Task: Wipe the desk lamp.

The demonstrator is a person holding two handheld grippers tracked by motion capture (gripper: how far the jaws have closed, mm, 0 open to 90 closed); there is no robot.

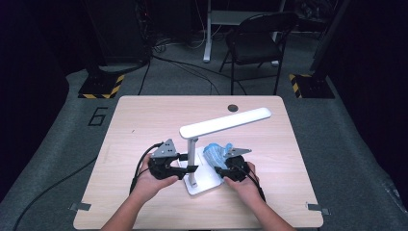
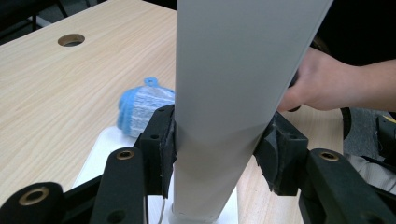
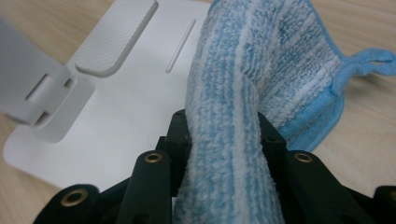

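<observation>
A white desk lamp stands on the wooden table, its flat base near the front middle. My left gripper is shut on the lamp's upright post, both pads pressed against its sides. My right gripper is shut on a bunched blue and white cloth. The cloth lies over the right part of the lamp base and onto the table beside it. The same cloth appears behind the post in the left gripper view.
The table has a round cable hole near its far edge. A black folding chair stands on the floor beyond the table. A hand holding the right gripper is close behind the lamp post.
</observation>
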